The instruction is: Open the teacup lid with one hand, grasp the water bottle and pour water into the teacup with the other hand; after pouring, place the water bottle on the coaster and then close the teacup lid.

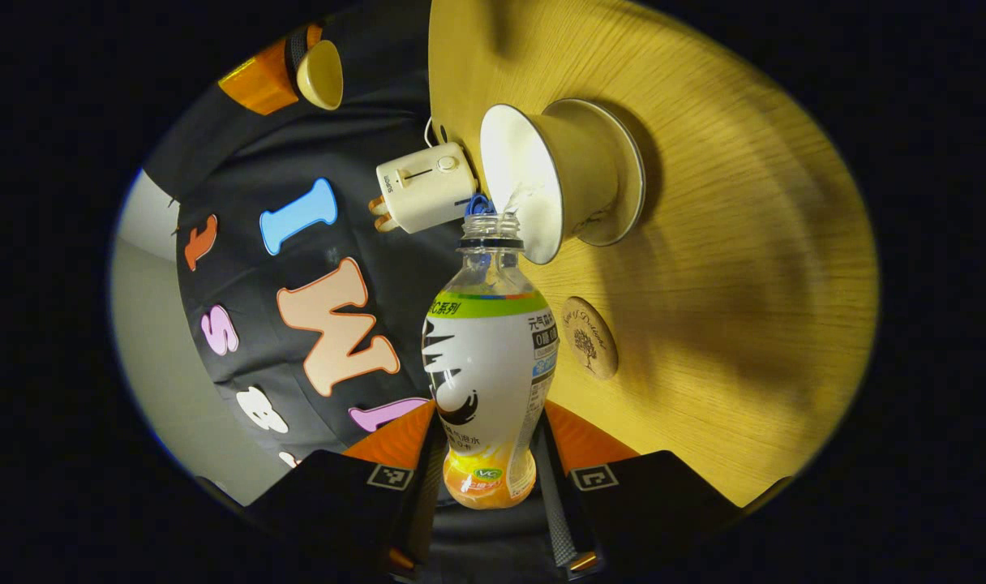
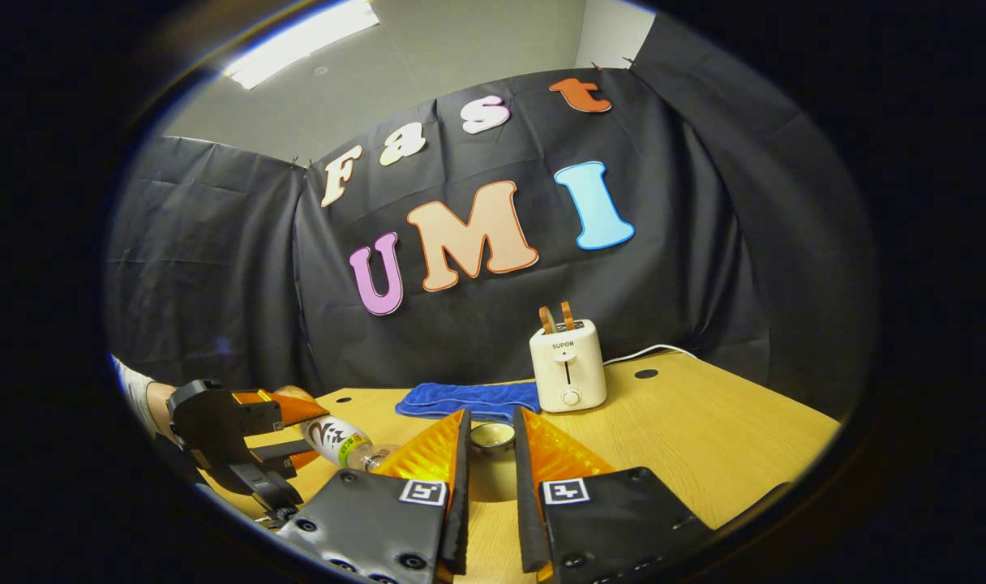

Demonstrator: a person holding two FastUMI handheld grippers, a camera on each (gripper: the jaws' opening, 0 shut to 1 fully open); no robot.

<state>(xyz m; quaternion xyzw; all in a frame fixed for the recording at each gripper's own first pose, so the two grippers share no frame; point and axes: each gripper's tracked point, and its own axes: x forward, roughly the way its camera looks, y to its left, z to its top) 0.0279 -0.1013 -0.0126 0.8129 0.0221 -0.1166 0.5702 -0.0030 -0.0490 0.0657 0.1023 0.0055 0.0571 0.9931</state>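
Note:
The water bottle (image 1: 489, 357), clear with a white, green and orange label, is tipped on its side, and my left gripper (image 1: 490, 414) is shut on its lower body. Its uncapped mouth sits at the rim of the white teacup (image 1: 574, 162), and water runs into the cup. The cup stands on a saucer (image 1: 635, 182) on the wooden table (image 1: 744, 284). A round wooden coaster (image 1: 590, 337) lies bare beside the cup. My right gripper (image 2: 493, 415) is shut on the cream teacup lid (image 2: 493, 436), raised off the table; the lid (image 1: 320, 75) also appears far off. The left gripper (image 2: 225, 438) and bottle (image 2: 339, 442) show low left.
A white toaster (image 2: 568, 365) with two slices in it stands at the back of the table (image 2: 704, 430), its cord trailing right. A folded blue cloth (image 2: 469, 399) lies left of it. A hand and sleeve (image 2: 144, 397) hold the left gripper.

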